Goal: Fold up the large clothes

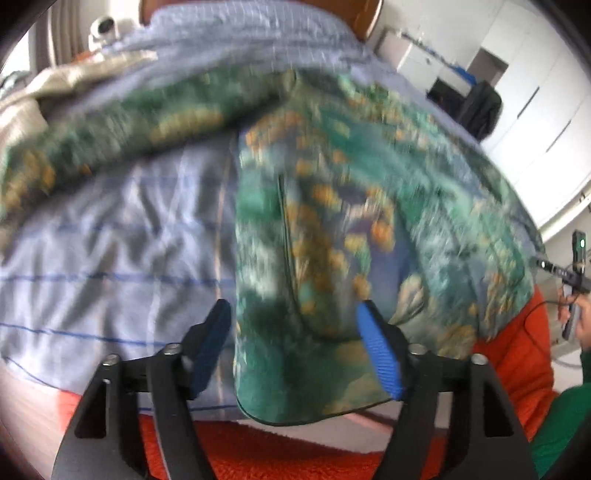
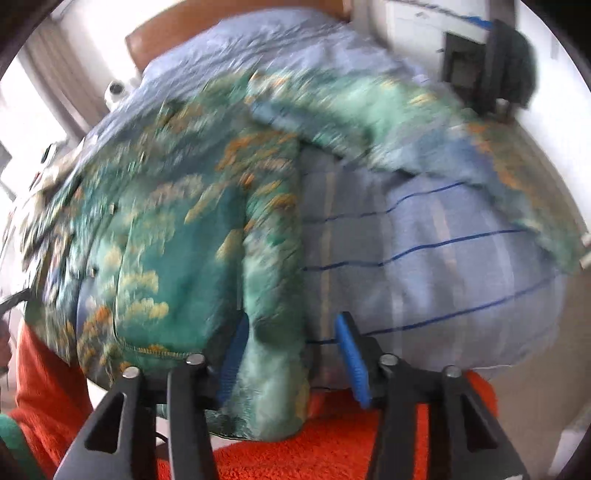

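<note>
A large green garment (image 1: pixel 332 206) with orange and white print lies spread on a bed with a blue striped cover (image 1: pixel 110 236). Its near hem hangs over the bed's front edge. My left gripper (image 1: pixel 293 332) is open, its blue pads on either side of the hem's left corner. In the right wrist view the same garment (image 2: pixel 166 229) fills the left, one sleeve stretching to the right. My right gripper (image 2: pixel 291 347) is open around the hem's right corner. Both views are motion-blurred.
An orange fuzzy blanket (image 1: pixel 277 454) lies under the front edge of the bed. A beige cloth (image 1: pixel 55 85) sits at the far left of the bed. White cabinets (image 1: pixel 535 110) and a dark chair (image 1: pixel 480 107) stand to the right. A wooden headboard (image 2: pixel 221 22) is behind.
</note>
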A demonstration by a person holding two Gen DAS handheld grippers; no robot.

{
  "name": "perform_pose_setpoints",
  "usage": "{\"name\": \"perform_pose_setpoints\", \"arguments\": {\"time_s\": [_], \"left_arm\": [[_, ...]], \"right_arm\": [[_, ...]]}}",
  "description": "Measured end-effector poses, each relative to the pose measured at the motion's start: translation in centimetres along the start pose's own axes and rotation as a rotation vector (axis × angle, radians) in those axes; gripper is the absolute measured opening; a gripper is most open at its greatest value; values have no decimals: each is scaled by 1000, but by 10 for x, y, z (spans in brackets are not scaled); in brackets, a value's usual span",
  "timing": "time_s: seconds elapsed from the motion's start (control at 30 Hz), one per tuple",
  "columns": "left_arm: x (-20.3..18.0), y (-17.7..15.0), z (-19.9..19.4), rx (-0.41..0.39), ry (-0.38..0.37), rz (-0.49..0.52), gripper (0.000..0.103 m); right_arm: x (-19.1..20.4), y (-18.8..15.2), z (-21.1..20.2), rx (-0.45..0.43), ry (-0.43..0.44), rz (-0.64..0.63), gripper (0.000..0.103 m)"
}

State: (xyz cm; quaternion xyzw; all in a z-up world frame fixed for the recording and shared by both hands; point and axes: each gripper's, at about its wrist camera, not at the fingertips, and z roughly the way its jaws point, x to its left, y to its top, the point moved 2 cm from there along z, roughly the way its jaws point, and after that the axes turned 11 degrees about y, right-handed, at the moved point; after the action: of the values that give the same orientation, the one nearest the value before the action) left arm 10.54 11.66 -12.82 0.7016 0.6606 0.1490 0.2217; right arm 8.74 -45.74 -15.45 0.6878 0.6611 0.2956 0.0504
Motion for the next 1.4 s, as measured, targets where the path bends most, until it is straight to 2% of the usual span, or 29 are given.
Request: {"name": "perform_pose_setpoints", "arguments": {"time_s": [0.07, 0.17, 0.27, 0.33, 0.4, 0.47, 0.53, 0.6, 0.7, 0.9, 1.03, 1.07, 1.1, 1.13, 1.2, 1.27, 1.33, 1.4], "left_arm": [[-3, 14, -21, -82, 11, -20, 91], [-11, 39, -48, -213, 20, -51, 100], [-24, 58, -66, -344, 55, -72, 102], [-33, 65, -68, -413, 96, -83, 102], [-43, 68, -59, -435, 119, -87, 102], [-52, 66, -42, -412, 109, -105, 102], [-58, 62, -22, -354, 82, -136, 102], [-67, 57, -2, -269, 46, -150, 102], [-72, 52, 13, -197, 33, -168, 102], [-70, 48, 10, -199, 99, -139, 102], [-60, 41, 11, -189, 59, -199, 102], [-59, 40, 13, -181, 54, -212, 102], [-57, 38, 15, -173, 53, -220, 102], [-57, 36, 16, -167, 55, -224, 102], [-58, 32, 18, -155, 74, -219, 102], [-60, 29, 18, -157, 92, -198, 102], [-64, 26, 18, -161, 116, -162, 102], [-66, 26, 21, -156, 124, -141, 102]], "right_arm": [[-5, 5, -19, -60, -29, 3, 51], [-9, 17, -47, -149, -57, -7, 52], [-10, 34, -81, -263, -90, -16, 52], [-10, 44, -104, -357, -106, -27, 58], [-13, 47, -120, -443, -117, -27, 74], [-22, 46, -124, -491, -118, 14, 75], [-41, 41, -113, -514, -57, 119, 75], [-65, 31, -84, -496, 14, 260, 75], [-94, 18, -56, -493, 55, 419, 75], [-162, 12, -36, -566, 113, 712, 75], [-202, 12, -29, -667, 129, 868, 75], [-208, 12, -27, -683, 132, 892, 72], [-216, 14, -24, -703, 134, 928, 60], [-223, 16, -22, -705, 125, 952, 52], [-229, 22, -21, -694, 86, 952, 22], [-219, 35, -30, -694, 18, 886, 14], [-188, 61, -49, -723, -35, 731, 13], [-151, 86, -67, -748, -48, 577, 12]]}}
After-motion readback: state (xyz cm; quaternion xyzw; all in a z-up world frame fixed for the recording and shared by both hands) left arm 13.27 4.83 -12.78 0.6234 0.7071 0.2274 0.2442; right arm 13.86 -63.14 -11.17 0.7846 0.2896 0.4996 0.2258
